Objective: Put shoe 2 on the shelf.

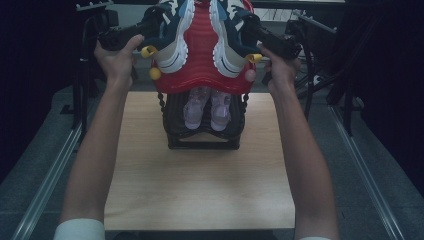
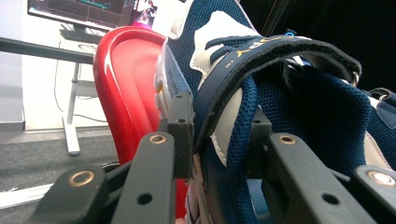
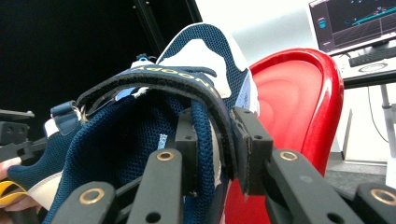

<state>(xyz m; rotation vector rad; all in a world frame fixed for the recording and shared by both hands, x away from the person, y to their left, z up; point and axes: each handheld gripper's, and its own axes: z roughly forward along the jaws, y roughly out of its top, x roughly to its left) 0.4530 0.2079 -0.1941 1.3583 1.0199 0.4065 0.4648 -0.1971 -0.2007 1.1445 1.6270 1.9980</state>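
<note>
Tongs (image 2: 219,140) clamped on blue sneaker (image 2: 289,107)

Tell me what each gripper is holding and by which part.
The left gripper clamps one blue-and-white sneaker by its inner side wall at the opening. The right gripper clamps the other sneaker the same way.
</note>
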